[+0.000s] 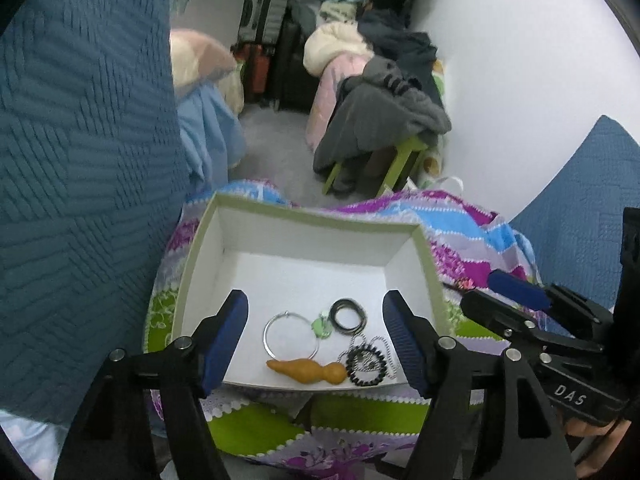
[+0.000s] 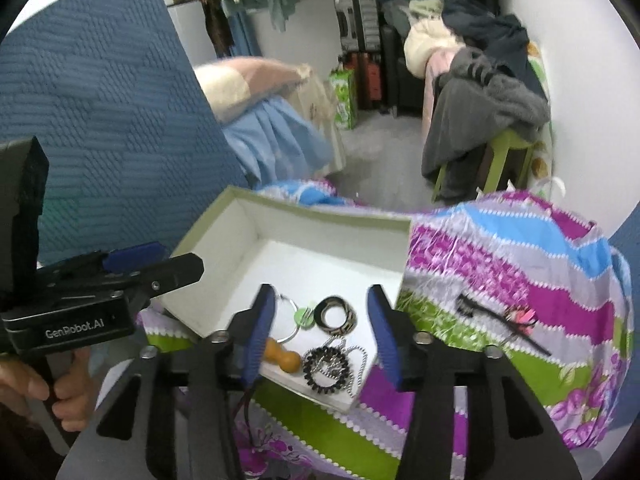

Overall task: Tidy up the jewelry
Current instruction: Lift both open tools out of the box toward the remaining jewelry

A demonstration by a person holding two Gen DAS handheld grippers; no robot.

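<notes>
Left wrist view: left gripper (image 1: 316, 340) spread wide, nothing between its blue pads, poised over the near end of the shallow white cardboard box with an olive rim (image 1: 192, 256). Box sits on the bright striped and floral cloth (image 1: 460, 236). Gathered at the near end of the box floor: a thin silver hoop (image 1: 291, 334), a small pale-green charm (image 1: 321, 326) touching the hoop, a dark patterned bangle (image 1: 349, 315), an orange-brown gourd-shaped piece (image 1: 308, 369), and a black spiral hair tie (image 1: 366, 365) lying on a silver bead chain (image 1: 374, 344). Right gripper visible at right, just outside the box. Right wrist view: right gripper (image 2: 322, 332) likewise wide open and empty, over the same cluster in the box. Out on the cloth, well apart from the box, a slim black hair stick with a pink flower ornament (image 2: 504, 322) lies alone. Judgement: most pieces are boxed; the hair stick looks like the remaining one. The next move calls for the right gripper to swing right, lower over the thin shaft, close across it and carry it into the box.
</notes>
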